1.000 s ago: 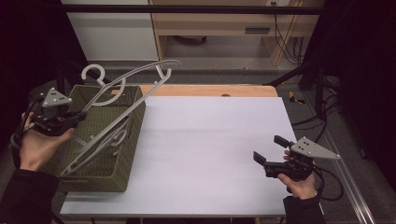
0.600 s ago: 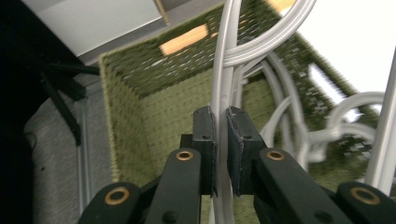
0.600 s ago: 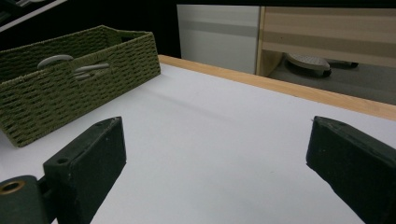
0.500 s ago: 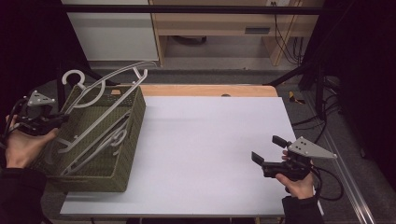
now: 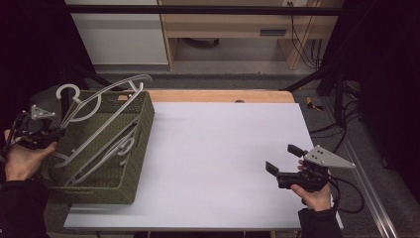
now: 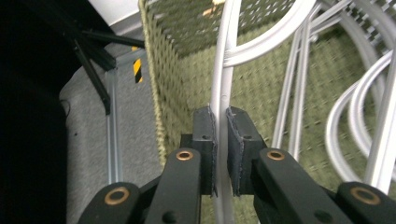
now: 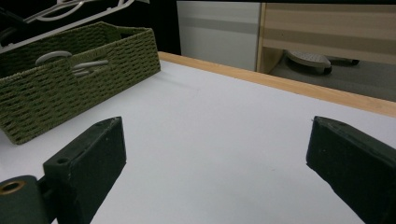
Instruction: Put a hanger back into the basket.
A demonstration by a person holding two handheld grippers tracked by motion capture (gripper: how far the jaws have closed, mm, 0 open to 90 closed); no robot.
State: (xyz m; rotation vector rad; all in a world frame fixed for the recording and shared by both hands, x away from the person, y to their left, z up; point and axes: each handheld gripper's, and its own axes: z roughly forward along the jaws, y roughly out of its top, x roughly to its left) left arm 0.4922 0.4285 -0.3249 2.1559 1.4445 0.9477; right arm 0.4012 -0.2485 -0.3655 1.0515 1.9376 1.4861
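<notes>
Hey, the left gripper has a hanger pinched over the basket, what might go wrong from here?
The left gripper clamps only a thin bar of the grey hanger, so it might twist or slip in the pads. Its far end sticks out past the basket rim and could catch there. More hangers lie in the basket and may tangle with it. The right gripper sits open, far off, no help.

Smooth grey plastic hanger [image 6: 219,70], woven basket [image 5: 126,173]

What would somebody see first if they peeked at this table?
Probably the green woven basket at the table's left edge, with pale grey hangers sticking out of it. The left hand-held gripper pinches one hanger's bar. The right hand-held gripper waits wide open over the white table.
</notes>
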